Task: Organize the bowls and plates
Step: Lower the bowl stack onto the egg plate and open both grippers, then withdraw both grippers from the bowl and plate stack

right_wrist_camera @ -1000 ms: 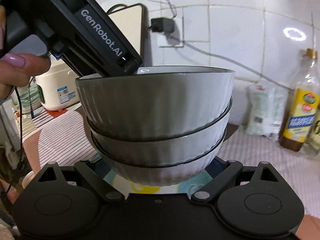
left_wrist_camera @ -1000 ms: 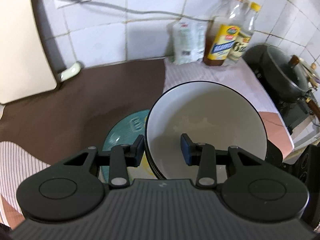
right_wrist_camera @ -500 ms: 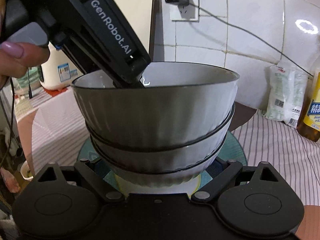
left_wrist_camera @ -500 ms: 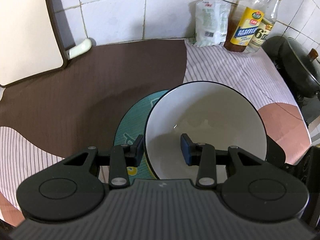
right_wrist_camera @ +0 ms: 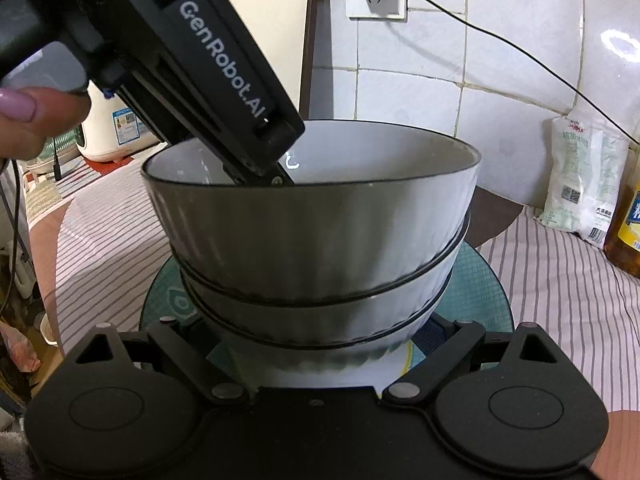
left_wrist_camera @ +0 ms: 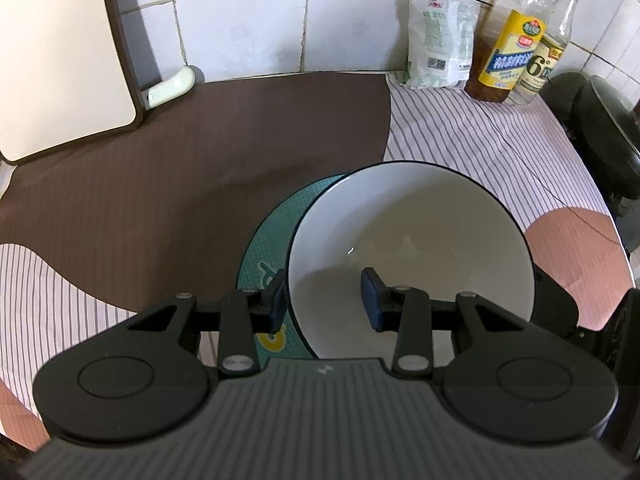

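On counter, centre: stack of three bowls (right_wrist_camera: 312, 232) sits lower than 1 s ago. It was then held clear above the teal plate (left_wrist_camera: 264, 248); it is now right down over it, and the last half sec shows approx no further drop. Plate lies where brown mat (left_wrist_camera: 200, 152) meets striped cloth (left_wrist_camera: 480, 144). Contact betw. bottom bowl and plate not confirmed, as the underside is hidden in both views.

Left gripper (left_wrist_camera: 325, 300): jaws part open, width unchanged, straddling the rim of the top bowl with one pad outside the wall and one inside. Stack came down with it, so judged clamped on the nested walls.

Right gripper (right_wrist_camera: 318, 332): links spread wide at the base of the lowest bowl, w/ fingertips mostly hidden behind it. Cannot tell if the pads press or only cradle.

Assessment: lowering step approx complete, bowls nested and placed on the plate as one pile. Remaining: release both sides. Risk: left inner finger catching the rim on exit and tipping the stack. Bottles (left_wrist_camera: 516, 48) at the wall are well apart, no hazard
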`<state>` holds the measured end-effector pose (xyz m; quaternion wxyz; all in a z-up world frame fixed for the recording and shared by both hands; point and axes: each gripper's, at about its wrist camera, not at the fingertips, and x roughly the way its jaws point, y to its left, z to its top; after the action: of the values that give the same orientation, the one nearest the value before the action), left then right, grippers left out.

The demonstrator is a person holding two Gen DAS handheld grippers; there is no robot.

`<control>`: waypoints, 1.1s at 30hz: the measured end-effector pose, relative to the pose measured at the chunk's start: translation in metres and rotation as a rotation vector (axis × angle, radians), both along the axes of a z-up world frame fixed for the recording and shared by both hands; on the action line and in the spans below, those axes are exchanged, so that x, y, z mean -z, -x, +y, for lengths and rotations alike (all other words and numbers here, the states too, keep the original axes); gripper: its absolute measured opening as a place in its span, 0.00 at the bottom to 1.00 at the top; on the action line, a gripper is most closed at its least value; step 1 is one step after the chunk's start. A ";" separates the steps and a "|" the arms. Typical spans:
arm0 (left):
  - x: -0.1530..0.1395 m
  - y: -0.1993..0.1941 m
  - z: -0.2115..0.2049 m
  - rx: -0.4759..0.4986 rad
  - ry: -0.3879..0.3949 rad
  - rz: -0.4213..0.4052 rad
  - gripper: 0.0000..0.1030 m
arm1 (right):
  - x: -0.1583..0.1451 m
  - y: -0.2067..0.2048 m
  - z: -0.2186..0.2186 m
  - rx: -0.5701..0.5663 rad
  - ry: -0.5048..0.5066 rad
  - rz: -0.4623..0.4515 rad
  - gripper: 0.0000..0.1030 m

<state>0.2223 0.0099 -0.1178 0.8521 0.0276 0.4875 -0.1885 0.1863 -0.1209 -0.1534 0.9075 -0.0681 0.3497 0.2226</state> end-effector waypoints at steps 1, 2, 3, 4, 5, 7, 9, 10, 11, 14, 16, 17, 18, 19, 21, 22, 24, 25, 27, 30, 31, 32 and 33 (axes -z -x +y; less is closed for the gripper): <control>0.000 0.000 0.001 -0.011 0.008 0.003 0.36 | 0.000 -0.001 0.002 0.001 0.004 0.003 0.93; 0.000 0.000 0.002 -0.027 0.019 0.004 0.36 | 0.000 -0.001 0.003 0.001 0.009 0.007 0.93; 0.000 0.000 0.004 -0.045 0.030 0.006 0.39 | -0.002 -0.001 0.005 0.004 0.025 0.015 0.93; -0.001 0.000 0.006 -0.061 0.046 0.008 0.39 | -0.004 0.000 0.007 0.008 0.046 0.021 0.93; -0.003 0.002 0.009 -0.072 0.065 0.005 0.40 | -0.006 0.003 0.008 0.017 0.060 0.019 0.94; -0.009 0.007 0.014 -0.100 0.092 -0.012 0.43 | -0.013 0.010 0.009 0.030 0.077 0.019 0.94; -0.018 0.014 0.018 -0.120 0.112 -0.032 0.46 | -0.019 0.019 0.007 0.038 0.095 0.035 0.94; -0.022 0.019 0.021 -0.129 0.121 -0.044 0.47 | -0.024 0.025 0.006 0.047 0.102 0.034 0.94; -0.028 0.024 0.024 -0.138 0.130 -0.056 0.48 | -0.029 0.032 0.003 0.056 0.098 0.030 0.94; -0.042 0.041 0.031 -0.157 0.150 -0.082 0.52 | -0.045 0.047 -0.005 0.077 0.080 0.042 0.94; -0.052 0.053 0.035 -0.165 0.163 -0.101 0.54 | -0.057 0.055 -0.008 0.105 0.077 0.039 0.94; -0.056 0.060 0.038 -0.170 0.169 -0.108 0.55 | -0.064 0.059 -0.011 0.116 0.074 0.038 0.94; -0.061 0.066 0.040 -0.174 0.173 -0.114 0.55 | -0.068 0.060 -0.016 0.125 0.072 0.039 0.94; -0.065 0.072 0.042 -0.178 0.177 -0.119 0.56 | -0.074 0.063 -0.020 0.138 0.073 0.039 0.94; -0.073 0.085 0.047 -0.187 0.184 -0.133 0.57 | -0.084 0.068 -0.027 0.168 0.073 0.035 0.94; -0.077 0.091 0.049 -0.193 0.185 -0.139 0.57 | -0.089 0.071 -0.029 0.185 0.074 0.037 0.94; -0.082 0.104 0.051 -0.202 0.188 -0.148 0.59 | -0.098 0.078 -0.034 0.209 0.067 0.042 0.94; -0.085 0.109 0.053 -0.206 0.189 -0.152 0.59 | -0.102 0.081 -0.037 0.224 0.067 0.046 0.94; -0.089 0.120 0.056 -0.213 0.189 -0.157 0.60 | -0.108 0.086 -0.040 0.245 0.071 0.049 0.94; -0.095 0.135 0.057 -0.217 0.180 -0.165 0.62 | -0.121 0.094 -0.047 0.283 0.080 0.046 0.94; -0.097 0.139 0.057 -0.216 0.176 -0.168 0.63 | -0.127 0.098 -0.050 0.297 0.076 0.046 0.94; -0.099 0.144 0.057 -0.214 0.171 -0.173 0.64 | -0.129 0.100 -0.052 0.303 0.069 0.050 0.94; -0.101 0.148 0.056 -0.212 0.169 -0.179 0.65 | -0.132 0.102 -0.054 0.309 0.065 0.054 0.94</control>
<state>0.0741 0.0659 -0.0171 0.9066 -0.0790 0.3922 -0.1344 0.0841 -0.1748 -0.0210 0.9184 -0.0369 0.3875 0.0707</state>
